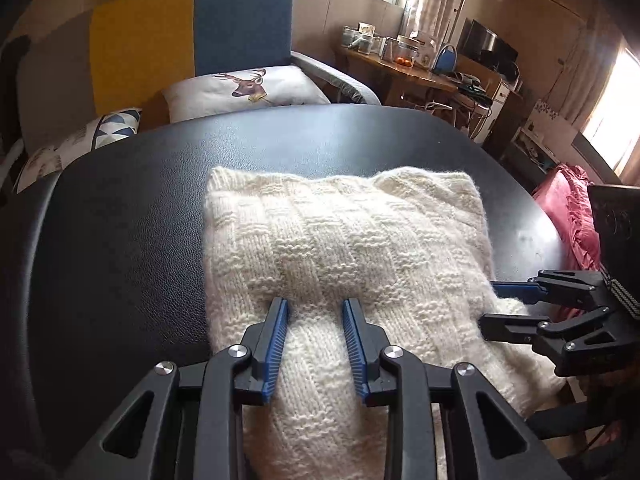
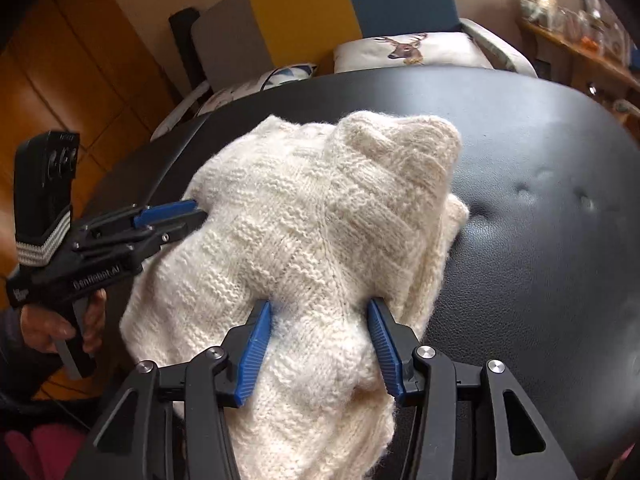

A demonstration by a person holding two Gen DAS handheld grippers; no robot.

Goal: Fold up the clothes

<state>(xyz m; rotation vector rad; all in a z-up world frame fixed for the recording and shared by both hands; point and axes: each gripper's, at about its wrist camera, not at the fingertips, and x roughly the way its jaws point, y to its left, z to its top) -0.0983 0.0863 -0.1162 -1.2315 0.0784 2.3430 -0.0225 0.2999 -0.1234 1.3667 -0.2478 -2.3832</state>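
sweater (image 1: 344,248) near end: cut off by bottom edge | desk items (image 1: 400,50): too small to tell

cream knit sweater (image 1: 344,248) on blk table (image 1: 120,240)

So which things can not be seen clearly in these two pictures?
- Near edge of the cream knit sweater: in the left wrist view the left gripper covers it; in the right wrist view the right gripper does.
- Layers under the sweater: hidden by its top fold, both views.
- Items on the wooden desk: too small in the left wrist view, blurred in the right.
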